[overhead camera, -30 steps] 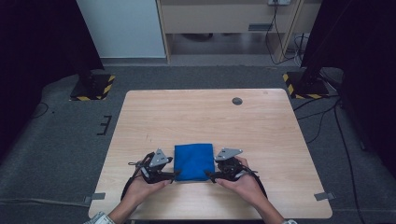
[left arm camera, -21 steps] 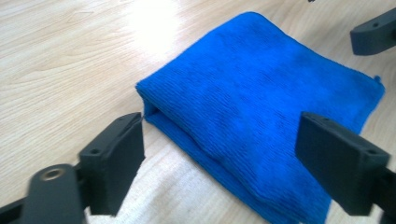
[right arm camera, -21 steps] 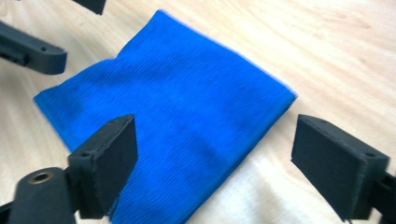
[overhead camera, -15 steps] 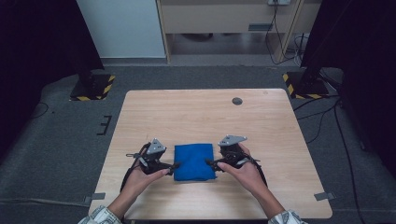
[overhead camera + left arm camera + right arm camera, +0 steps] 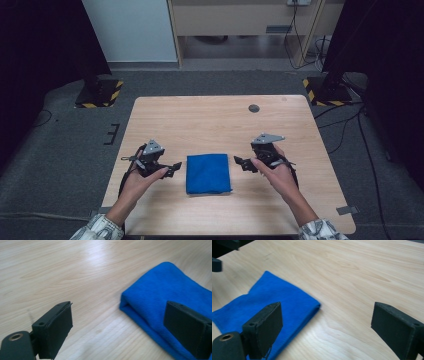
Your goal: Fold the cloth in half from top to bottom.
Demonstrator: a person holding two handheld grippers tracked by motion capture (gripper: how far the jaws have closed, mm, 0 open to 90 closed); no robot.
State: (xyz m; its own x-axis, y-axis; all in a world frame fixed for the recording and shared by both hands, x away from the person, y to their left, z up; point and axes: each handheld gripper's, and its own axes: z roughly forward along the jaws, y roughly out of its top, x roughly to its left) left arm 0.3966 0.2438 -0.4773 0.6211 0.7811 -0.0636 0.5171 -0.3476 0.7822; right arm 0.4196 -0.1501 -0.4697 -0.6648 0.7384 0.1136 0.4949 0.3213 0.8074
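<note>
A blue cloth (image 5: 208,173) lies folded flat on the wooden table (image 5: 210,120), near its front edge. My left gripper (image 5: 175,166) hovers just left of the cloth, apart from it, with nothing between its jaws. My right gripper (image 5: 239,162) hovers just right of it, also empty. Both pairs of jaws have just been opening and stand open. In the left gripper view the cloth (image 5: 160,297) lies ahead on the right, beyond the left gripper (image 5: 120,307). In the right gripper view the cloth (image 5: 267,297) lies ahead on the left of the right gripper (image 5: 328,307).
A small dark round disc (image 5: 254,108) sits at the table's far right. On the floor beyond the table stand two bases with yellow-black stripes (image 5: 100,95) (image 5: 327,92). Bare wood spreads across the far half of the table.
Both grippers were at the cloth's side edges; they have let go, opened and drawn outward and upward, left one leftward, right one rightward. The cloth stays flat in place.
</note>
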